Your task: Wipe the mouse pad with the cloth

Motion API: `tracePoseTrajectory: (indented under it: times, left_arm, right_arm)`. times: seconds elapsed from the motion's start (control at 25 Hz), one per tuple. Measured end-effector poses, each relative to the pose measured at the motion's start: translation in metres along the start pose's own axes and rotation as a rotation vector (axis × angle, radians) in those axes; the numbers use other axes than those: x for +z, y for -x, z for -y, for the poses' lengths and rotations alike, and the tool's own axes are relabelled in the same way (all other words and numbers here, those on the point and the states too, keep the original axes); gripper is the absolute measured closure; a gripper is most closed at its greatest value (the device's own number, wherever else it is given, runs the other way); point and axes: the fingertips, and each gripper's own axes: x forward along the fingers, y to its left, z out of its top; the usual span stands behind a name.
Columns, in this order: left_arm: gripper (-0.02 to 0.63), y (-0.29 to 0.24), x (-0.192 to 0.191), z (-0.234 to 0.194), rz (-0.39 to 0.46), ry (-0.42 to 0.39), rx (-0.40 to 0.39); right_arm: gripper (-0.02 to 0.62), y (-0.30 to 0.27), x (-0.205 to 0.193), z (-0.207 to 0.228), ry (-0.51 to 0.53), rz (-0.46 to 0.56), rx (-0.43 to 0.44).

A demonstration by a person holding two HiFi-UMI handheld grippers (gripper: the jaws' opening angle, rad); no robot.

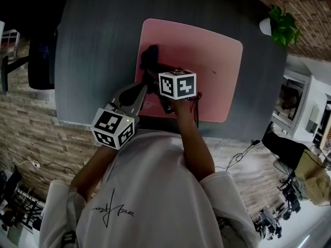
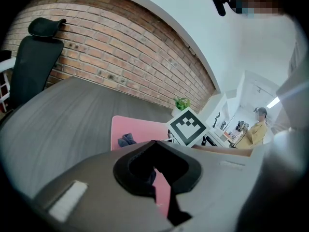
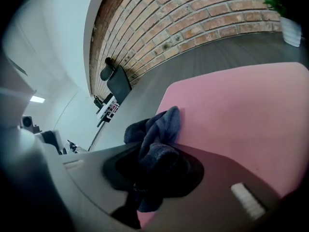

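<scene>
A pink mouse pad point(image 1: 207, 61) lies on the dark grey table point(image 1: 98, 45). My right gripper point(image 1: 154, 68) is shut on a dark blue cloth point(image 1: 151, 56), which rests bunched on the pad's left part. The right gripper view shows the cloth point(image 3: 159, 129) filling the jaws of the right gripper point(image 3: 154, 178) and spilling onto the pad point(image 3: 241, 110). My left gripper point(image 1: 146, 88) points at the pad's front left edge, its jaws close together with nothing seen in them. From the left gripper point(image 2: 161, 187) I see the cloth point(image 2: 126, 139) and the pad point(image 2: 135, 127) ahead.
A small potted plant point(image 1: 282, 25) stands at the table's far right corner. A black office chair point(image 1: 41, 61) is at the table's left side. A brick wall runs behind the table. The person's body is close to the table's front edge.
</scene>
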Motion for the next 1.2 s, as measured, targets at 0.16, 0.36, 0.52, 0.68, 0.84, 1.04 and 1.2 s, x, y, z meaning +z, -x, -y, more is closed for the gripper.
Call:
tracePoseTrajectory:
  times: [0.16, 0.36, 0.52, 0.68, 0.84, 1.04, 1.2]
  left_arm:
    - [0.597, 0.004, -0.001, 0.003, 0.01, 0.002, 0.014]
    - [0.597, 0.005, -0.003, 0.009, 0.016, 0.003, 0.027]
    - [0.598, 0.007, -0.006, 0.01, 0.015, 0.011, 0.033]
    - [0.601, 0.007, -0.009, 0.009, 0.012, 0.02, 0.047]
    - [0.603, 0.005, -0.009, 0.013, 0.012, 0.018, 0.05]
    - [0.603, 0.002, -0.012, 0.016, 0.005, 0.006, 0.057]
    - [0.603, 0.0, -0.011, 0.019, 0.005, -0.004, 0.066]
  right_arm:
    - [0.499, 0.006, -0.005, 0.002, 0.005, 0.0, -0.003]
    - [0.499, 0.014, -0.007, 0.008, 0.016, -0.004, -0.006]
    - [0.499, 0.018, -0.008, 0.012, 0.016, -0.003, -0.013]
    - [0.499, 0.022, -0.01, 0.016, 0.017, -0.004, -0.017]
    - [0.499, 0.027, -0.012, 0.021, 0.016, 0.0, -0.022]
    - [0.499, 0.032, -0.014, 0.027, 0.012, 0.001, -0.026]
    - [0.499, 0.038, -0.015, 0.033, 0.004, 0.007, -0.032]
